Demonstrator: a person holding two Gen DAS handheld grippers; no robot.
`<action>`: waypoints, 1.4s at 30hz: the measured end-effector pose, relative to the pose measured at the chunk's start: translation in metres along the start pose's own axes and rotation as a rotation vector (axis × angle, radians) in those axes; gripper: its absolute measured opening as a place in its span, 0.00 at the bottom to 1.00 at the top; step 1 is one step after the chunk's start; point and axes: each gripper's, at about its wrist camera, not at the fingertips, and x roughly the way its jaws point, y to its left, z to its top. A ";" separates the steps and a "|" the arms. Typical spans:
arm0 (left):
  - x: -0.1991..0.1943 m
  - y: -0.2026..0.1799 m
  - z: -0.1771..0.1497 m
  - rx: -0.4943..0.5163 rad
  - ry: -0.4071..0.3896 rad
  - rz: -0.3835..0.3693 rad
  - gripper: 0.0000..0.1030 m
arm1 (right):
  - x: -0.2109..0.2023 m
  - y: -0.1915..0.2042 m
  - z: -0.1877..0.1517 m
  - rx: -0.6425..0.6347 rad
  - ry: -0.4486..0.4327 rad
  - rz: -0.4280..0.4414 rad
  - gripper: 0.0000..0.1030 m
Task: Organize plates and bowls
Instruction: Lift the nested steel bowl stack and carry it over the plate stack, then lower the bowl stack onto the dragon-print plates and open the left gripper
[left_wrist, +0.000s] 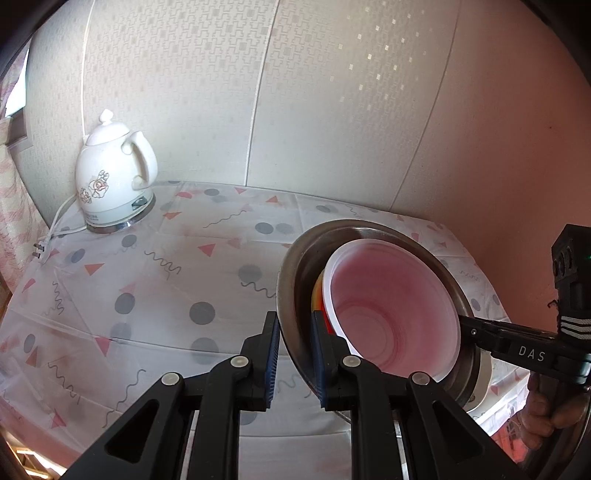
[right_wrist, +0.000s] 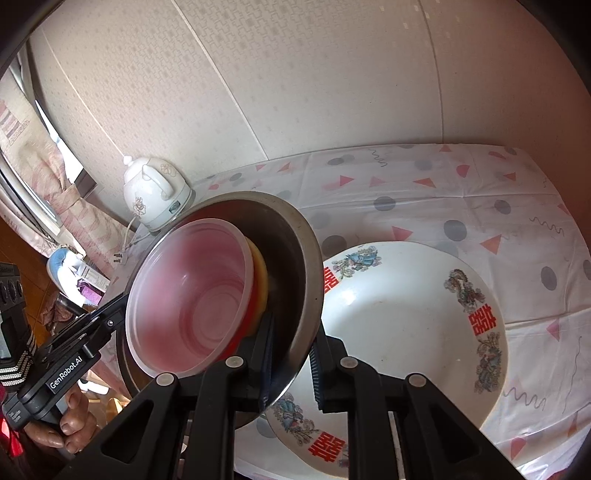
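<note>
We hold a steel bowl up off the surface between our two grippers, one on each side of its rim, and it rides tilted with its mouth turned toward the cameras. The left gripper has its jaws clamped on the bowl's near-left rim, one blue pad outside the wall and the other inside. The right gripper has its jaws clamped on the opposite rim in the same way, and in the left wrist view it reaches in from the right edge to the bowl's far rim. Nested in the steel bowl sits a clear plastic bowl that looks pink inside, and between it and the steel wall a yellow bowl and a red one show as thin crescents; how many are stacked there we cannot tell. Below and to the right in the right wrist view, a large white plate with red characters and bird patterns lies flat on the surface, partly hidden behind the steel bowl. The surface wears a white cloth printed with grey dots, pink triangles and squiggles. At its far left corner, against the wall, stands a white kettle with a flower on its side, its cord trailing off to a loose plug at the edge. Fingers of the hand holding the left gripper show at the lower left of the right wrist view
</note>
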 end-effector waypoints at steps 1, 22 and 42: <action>0.001 -0.005 0.001 0.007 0.001 -0.011 0.16 | -0.005 -0.003 -0.001 0.008 -0.008 -0.006 0.17; 0.029 -0.069 0.019 0.090 0.078 -0.182 0.16 | -0.062 -0.057 -0.019 0.155 -0.114 -0.078 0.17; 0.061 -0.079 0.008 0.118 0.169 -0.162 0.16 | -0.037 -0.079 -0.037 0.198 -0.031 -0.137 0.17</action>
